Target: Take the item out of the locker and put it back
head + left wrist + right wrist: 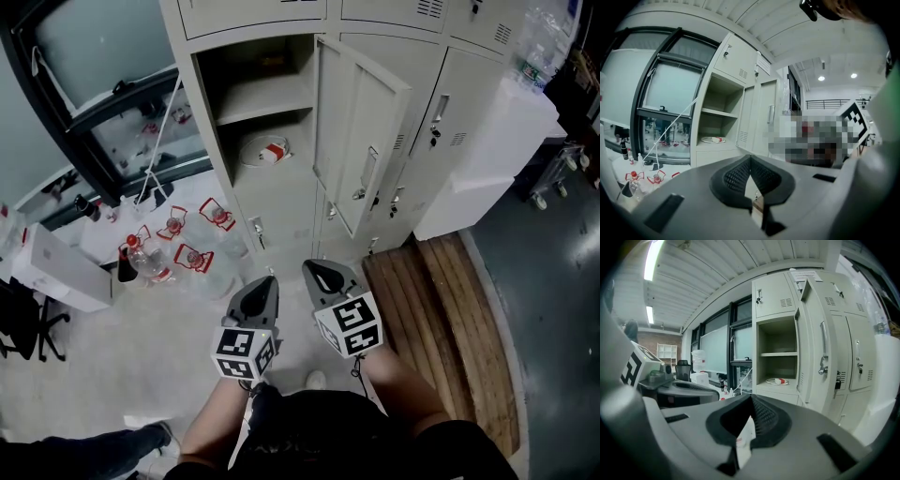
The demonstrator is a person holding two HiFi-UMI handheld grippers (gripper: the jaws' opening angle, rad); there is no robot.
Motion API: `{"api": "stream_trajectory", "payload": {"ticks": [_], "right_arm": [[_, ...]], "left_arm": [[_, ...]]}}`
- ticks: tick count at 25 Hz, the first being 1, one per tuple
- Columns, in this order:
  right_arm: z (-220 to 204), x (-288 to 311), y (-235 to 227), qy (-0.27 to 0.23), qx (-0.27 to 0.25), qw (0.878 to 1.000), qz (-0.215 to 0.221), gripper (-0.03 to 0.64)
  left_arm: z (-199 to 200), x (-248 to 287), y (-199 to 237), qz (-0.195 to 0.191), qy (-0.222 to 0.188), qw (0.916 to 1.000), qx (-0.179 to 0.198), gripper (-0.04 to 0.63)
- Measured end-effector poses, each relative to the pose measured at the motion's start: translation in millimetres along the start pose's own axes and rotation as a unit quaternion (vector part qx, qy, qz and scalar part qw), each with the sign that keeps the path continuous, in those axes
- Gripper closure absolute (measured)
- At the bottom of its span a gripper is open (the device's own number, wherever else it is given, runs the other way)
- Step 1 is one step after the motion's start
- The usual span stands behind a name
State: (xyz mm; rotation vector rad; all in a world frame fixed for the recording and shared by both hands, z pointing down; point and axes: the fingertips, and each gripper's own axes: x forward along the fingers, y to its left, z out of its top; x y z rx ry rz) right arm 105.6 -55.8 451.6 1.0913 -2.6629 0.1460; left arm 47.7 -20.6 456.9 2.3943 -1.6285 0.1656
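Note:
The item, a white coiled cable with a red-and-white piece (265,150), lies on the lower shelf of the open locker compartment (272,202). It also shows in the left gripper view (713,139) and the right gripper view (777,381). The locker door (361,141) stands swung open to the right. My left gripper (265,281) and right gripper (314,272) hover side by side, well short of the locker and pointing toward it. Both are shut with nothing between the pads, the left tip (750,157) and right tip (751,397) each closed to a point.
Several red-capped bottles (173,239) stand on the floor left of the locker, beside a white box (56,267). A wooden pallet (441,319) lies to the right under a white cabinet (497,155). A window (103,75) is at the left.

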Motion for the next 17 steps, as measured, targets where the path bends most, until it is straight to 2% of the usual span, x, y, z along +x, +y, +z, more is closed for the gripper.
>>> {"api": "stream_trajectory", "payload": {"ticks": [17], "right_arm": [[2.7,-3.6,5.0,-0.006,-0.002,1.0,0.004,0.617]], "left_arm": [[1.0,-4.4,-2.5,0.002,-0.001,1.0,0.004,0.591]]}}
